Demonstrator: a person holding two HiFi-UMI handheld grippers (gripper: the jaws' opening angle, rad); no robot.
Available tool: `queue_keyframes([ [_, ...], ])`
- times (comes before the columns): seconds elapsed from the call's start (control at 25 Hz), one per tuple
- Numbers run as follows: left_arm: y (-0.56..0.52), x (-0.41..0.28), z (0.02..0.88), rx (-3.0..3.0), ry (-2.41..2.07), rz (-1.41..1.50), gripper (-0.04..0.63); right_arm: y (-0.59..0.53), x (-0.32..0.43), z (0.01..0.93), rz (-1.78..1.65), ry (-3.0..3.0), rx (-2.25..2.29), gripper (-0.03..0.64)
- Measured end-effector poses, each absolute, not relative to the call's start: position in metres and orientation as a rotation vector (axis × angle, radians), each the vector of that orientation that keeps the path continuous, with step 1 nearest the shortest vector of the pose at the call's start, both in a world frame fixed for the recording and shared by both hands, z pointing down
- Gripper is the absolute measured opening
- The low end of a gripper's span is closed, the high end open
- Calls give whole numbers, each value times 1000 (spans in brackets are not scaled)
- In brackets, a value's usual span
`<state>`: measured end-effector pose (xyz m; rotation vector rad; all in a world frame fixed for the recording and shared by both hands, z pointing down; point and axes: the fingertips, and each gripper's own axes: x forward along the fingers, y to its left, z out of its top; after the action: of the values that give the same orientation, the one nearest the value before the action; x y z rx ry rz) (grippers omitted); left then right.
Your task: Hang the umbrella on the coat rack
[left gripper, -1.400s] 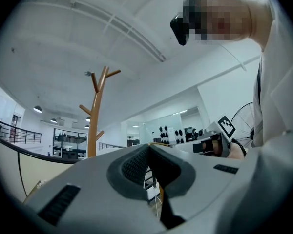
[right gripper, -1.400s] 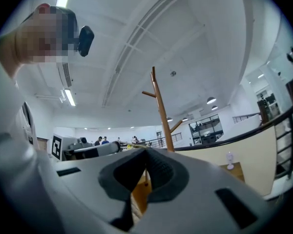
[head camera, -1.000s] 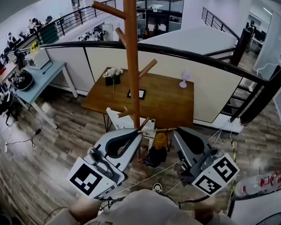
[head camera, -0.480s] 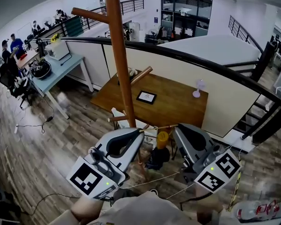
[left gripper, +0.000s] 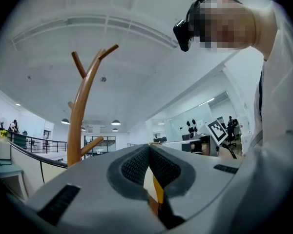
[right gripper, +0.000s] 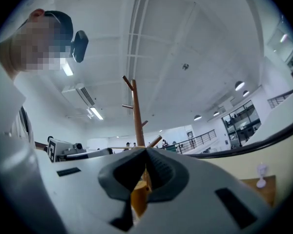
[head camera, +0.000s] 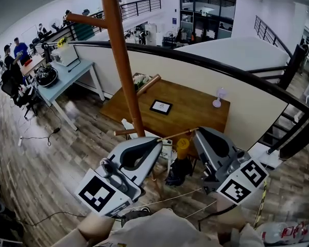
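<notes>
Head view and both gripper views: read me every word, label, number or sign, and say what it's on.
No words or numbers are readable in any view.
Marker cube on the left gripper: black-and-white square pattern, no letters.
Marker cube on the right gripper: the same.
Framed picture on the wooden table: too small to read.
White item with red marks at lower right: blurred.
Umbrella: no print visible.

This is a big open office. People [head camera: 16, 49] sit and stand by desks far back on the left. A light blue table [head camera: 68, 77] and a brown wooden table [head camera: 190, 112] stand on a wood plank floor [head camera: 51, 158]. A black curved handrail [head camera: 232, 71] runs past, near black stairs [head camera: 286, 130] and glass-walled rooms [head camera: 206, 9].
</notes>
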<state>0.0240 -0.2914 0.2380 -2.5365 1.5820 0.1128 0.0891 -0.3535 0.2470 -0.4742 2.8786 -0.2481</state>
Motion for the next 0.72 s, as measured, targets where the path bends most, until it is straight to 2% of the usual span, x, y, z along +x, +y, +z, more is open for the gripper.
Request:
queue_keyframes([
  [0.32, -317, 30, 212, -2485, 1539, 166, 0, -391, 79, 204, -160, 2870, -436, 9],
  [0.72, -358, -1, 195, -2369, 1723, 179, 0, -444, 23, 181, -128, 2927, -312, 9],
])
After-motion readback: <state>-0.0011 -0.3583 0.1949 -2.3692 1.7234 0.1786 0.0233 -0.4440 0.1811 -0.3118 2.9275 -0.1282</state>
